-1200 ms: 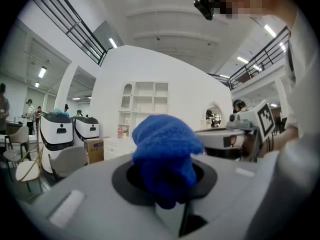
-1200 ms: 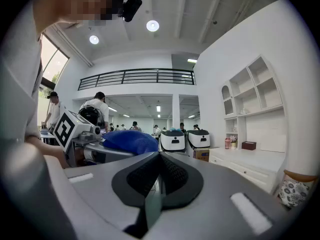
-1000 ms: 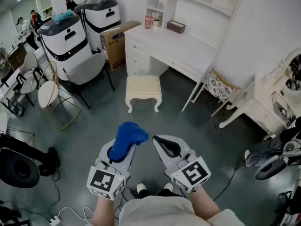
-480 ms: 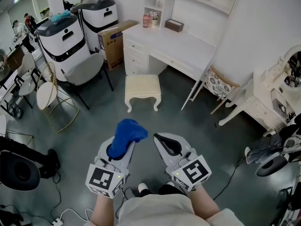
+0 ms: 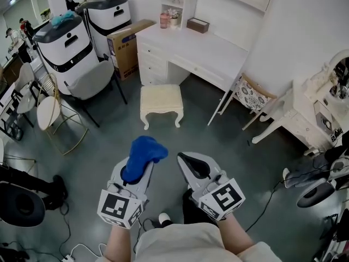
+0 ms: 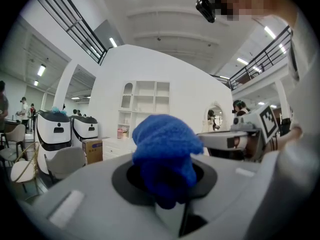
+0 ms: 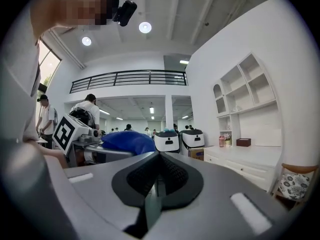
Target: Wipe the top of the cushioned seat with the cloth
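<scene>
Your left gripper (image 5: pixel 134 173) is clamping a blue cloth (image 5: pixel 140 154) between its jaws. In the left gripper view the cloth is bunching up out of the black pads and bulging above them in a rounded lump. Your right gripper (image 5: pixel 192 167) is riding just beside the left one. Its jaws are pressing together with nothing between them, and in the right gripper view the two ribbed black pads are meeting along a thin seam. You are holding both grippers low in front of your body, over the grey floor (image 5: pixel 229 162), and both are pointing away from you.

The cushioned seat (image 5: pixel 161 98) is standing on that floor well ahead of the grippers. It is a small stool with a cream padded top and curved white legs. The cloth is well apart from it, and nothing is lying on its top. A white desk (image 5: pixel 210 53) is standing just behind the seat, and a brown box (image 5: pixel 197 25) is sitting at the desk's back edge. A cardboard box (image 5: pixel 124 43) is sitting on the floor to the left of the desk. A grey chair (image 5: pixel 92 82) is standing to the left of the seat, in front of two white-and-black machines (image 5: pixel 61 43). A black cable (image 5: pixel 267 203) is trailing across the floor to your right.
</scene>
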Motion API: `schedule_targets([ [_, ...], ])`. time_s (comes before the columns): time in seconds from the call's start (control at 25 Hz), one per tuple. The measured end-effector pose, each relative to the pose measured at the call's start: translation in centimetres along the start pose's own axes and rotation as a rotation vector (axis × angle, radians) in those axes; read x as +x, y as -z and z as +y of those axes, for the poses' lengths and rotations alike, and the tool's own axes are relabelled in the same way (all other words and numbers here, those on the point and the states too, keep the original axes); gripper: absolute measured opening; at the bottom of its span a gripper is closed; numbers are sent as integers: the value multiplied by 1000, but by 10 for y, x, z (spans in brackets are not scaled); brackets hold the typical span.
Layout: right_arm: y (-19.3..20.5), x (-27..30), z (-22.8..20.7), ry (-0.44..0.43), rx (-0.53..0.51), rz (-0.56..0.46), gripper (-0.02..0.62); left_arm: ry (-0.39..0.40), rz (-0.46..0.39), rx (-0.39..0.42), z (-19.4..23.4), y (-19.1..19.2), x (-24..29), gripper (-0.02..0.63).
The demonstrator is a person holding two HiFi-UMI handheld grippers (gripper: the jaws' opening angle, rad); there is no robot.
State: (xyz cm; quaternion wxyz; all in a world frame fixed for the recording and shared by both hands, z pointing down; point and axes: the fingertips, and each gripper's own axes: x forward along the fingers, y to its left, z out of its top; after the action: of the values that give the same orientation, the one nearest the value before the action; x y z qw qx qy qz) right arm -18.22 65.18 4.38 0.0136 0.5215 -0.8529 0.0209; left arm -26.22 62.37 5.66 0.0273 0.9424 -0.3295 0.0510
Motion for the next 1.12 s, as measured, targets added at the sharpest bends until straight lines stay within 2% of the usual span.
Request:
schedule_targets([
  [0.28, -6, 40, -67, -49, -16, -4, -2, -58, -23, -17, 26, -13, 71, 91],
  [0.72, -28, 85, -194, -156, -39, -5, -2, -161, -43, -38, 40, -42, 194, 91],
  [1.12, -22, 103, -259, -229, 1, -28, -2, -250, -31, -31, 41, -41, 251, 91],
])
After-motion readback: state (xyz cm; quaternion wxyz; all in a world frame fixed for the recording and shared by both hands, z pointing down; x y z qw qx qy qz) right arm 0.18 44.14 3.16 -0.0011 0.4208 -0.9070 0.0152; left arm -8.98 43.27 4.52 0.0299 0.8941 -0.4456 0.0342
